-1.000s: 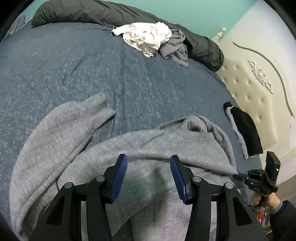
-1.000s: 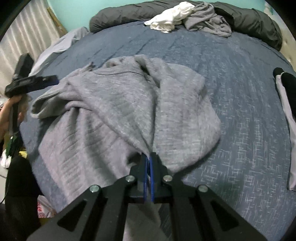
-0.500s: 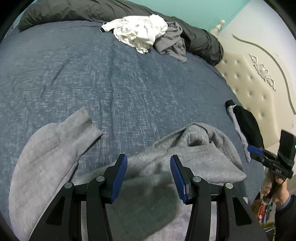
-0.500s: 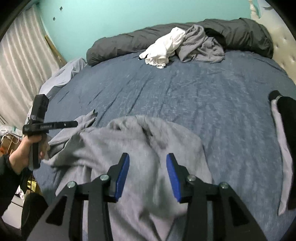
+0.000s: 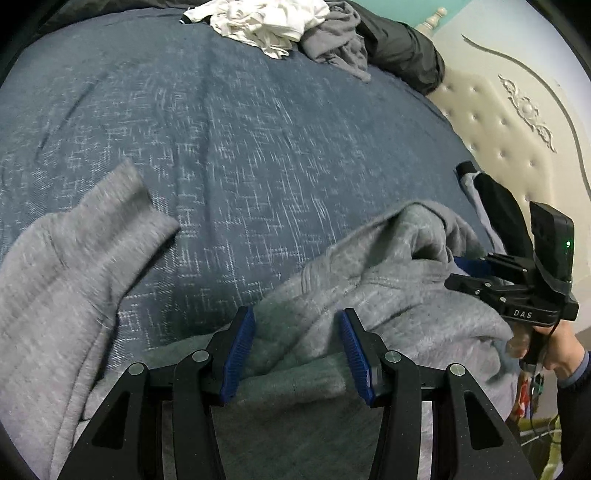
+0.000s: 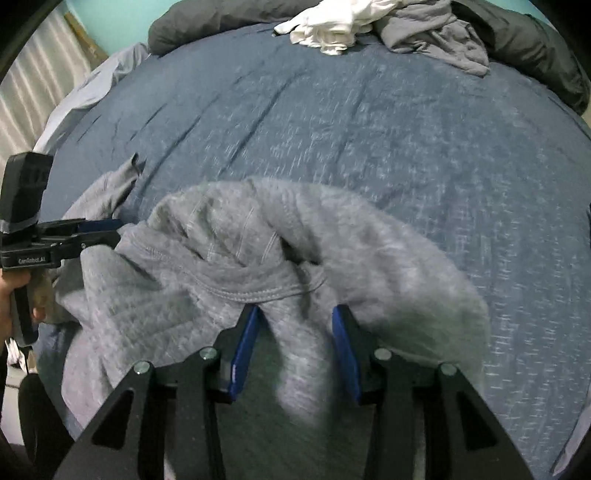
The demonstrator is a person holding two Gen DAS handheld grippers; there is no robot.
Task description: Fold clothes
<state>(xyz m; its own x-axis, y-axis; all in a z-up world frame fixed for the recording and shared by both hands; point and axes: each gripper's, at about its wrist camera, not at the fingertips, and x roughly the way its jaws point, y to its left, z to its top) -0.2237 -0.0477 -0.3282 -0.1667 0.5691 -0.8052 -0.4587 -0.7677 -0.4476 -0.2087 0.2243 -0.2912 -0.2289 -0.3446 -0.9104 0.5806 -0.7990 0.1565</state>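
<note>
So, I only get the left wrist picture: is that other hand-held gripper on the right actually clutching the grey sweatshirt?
Observer: No. Its own camera shows that the right hand-held gripper has just been opening its jaws. A ridge of the grey sweatshirt lies between the pads, not clamped.
Operator: And is there anything far off to the left that I miss?
Observer: Yes, a pale blue sheet lies bunched there.

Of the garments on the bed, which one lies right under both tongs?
The light grey sweatshirt, spread at the near edge; the white garment and darker grey garment are piled far off.
</note>
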